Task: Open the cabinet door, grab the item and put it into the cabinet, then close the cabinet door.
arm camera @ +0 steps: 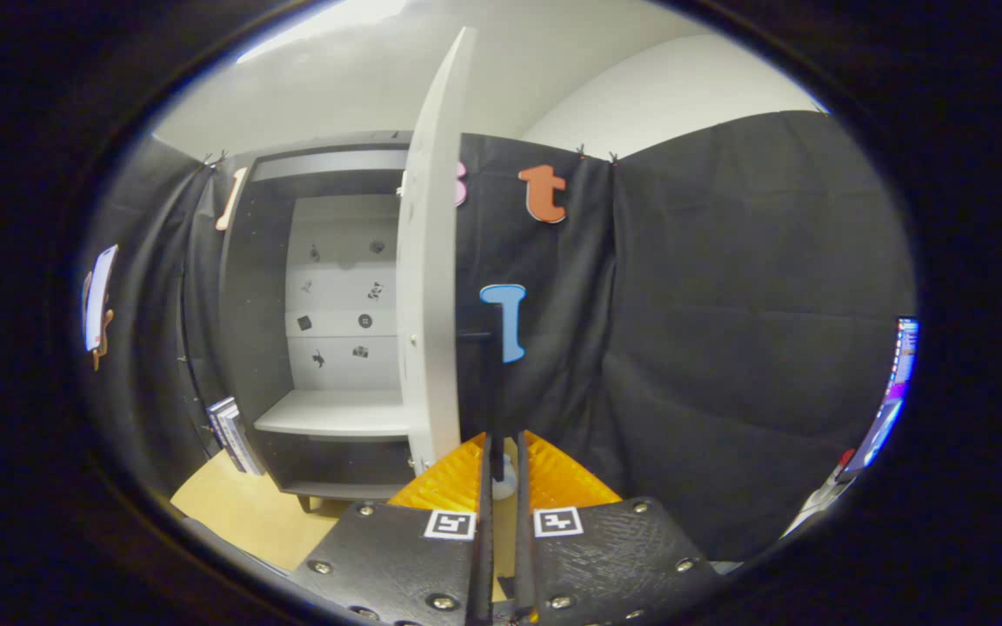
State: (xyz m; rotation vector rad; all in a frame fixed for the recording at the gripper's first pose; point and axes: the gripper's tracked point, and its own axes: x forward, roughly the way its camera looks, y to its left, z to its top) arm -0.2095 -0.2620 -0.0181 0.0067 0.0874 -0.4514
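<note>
The dark cabinet (244,287) stands open ahead and to the left, with a white shelf (336,413) and a pale back panel inside. Its white door (427,287) is swung out towards me and I see it nearly edge-on. A thin black handle (495,382) juts from the door's face and runs straight down into the narrow gap between my fingers. My gripper (501,448) is shut on this handle, just right of the door's lower edge. A small stack of striped books (228,433) leans against the cabinet's left side on the wooden tabletop (240,513).
Black cloth walls close off the booth behind and to the right of the door. A lit screen (888,409) stands at the far right, and another bright panel (99,296) hangs at the far left. Open tabletop lies in front of the cabinet.
</note>
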